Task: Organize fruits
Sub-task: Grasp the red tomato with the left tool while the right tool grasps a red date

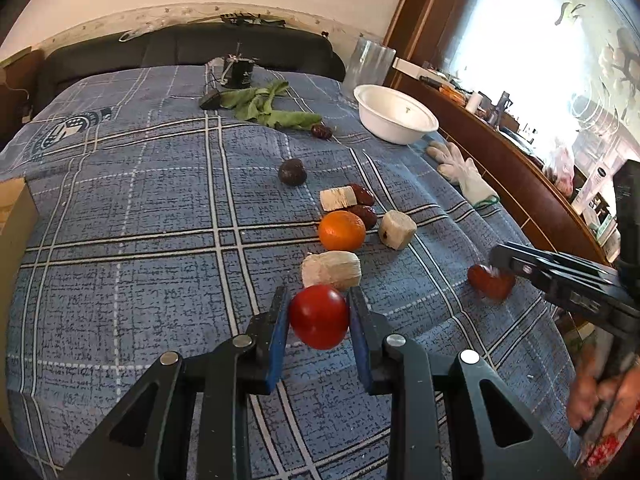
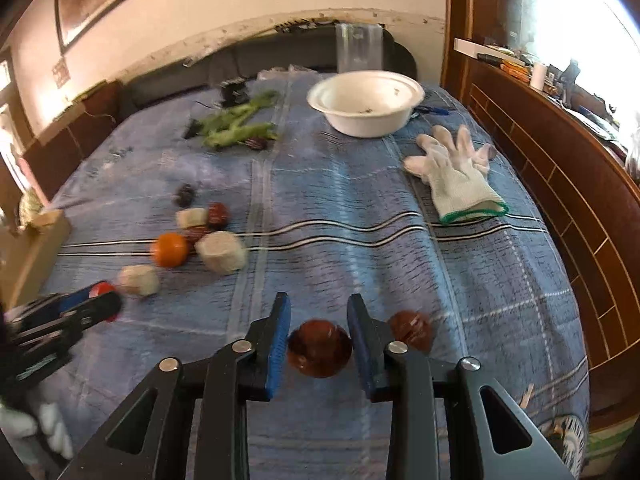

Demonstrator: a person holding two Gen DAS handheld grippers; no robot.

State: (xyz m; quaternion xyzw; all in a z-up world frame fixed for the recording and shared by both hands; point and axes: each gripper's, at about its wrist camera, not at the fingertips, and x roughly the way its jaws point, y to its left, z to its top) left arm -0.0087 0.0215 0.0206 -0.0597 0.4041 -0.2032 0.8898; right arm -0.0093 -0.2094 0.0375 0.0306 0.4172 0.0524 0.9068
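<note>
My left gripper (image 1: 319, 312) is shut on a red tomato (image 1: 319, 317) just above the blue plaid cloth. Ahead of it lie an orange (image 1: 342, 231), three pale sugarcane chunks (image 1: 331, 269), dark red dates (image 1: 362, 194) and a dark plum (image 1: 292, 172). My right gripper (image 2: 319, 326) is shut on a brownish-red fruit (image 2: 319, 348); a second similar fruit (image 2: 411, 330) lies just to its right. In the left wrist view the right gripper (image 1: 496, 260) is at those red fruits (image 1: 491, 281). A white bowl (image 2: 366, 100) stands at the far side.
A white glove (image 2: 456, 176) lies to the right near the wooden bed edge (image 2: 560, 200). Green leaves (image 2: 236, 124) and a dark small item lie at the back. A clear plastic container (image 2: 358, 48) stands behind the bowl. A cardboard box (image 2: 32, 248) is at the left.
</note>
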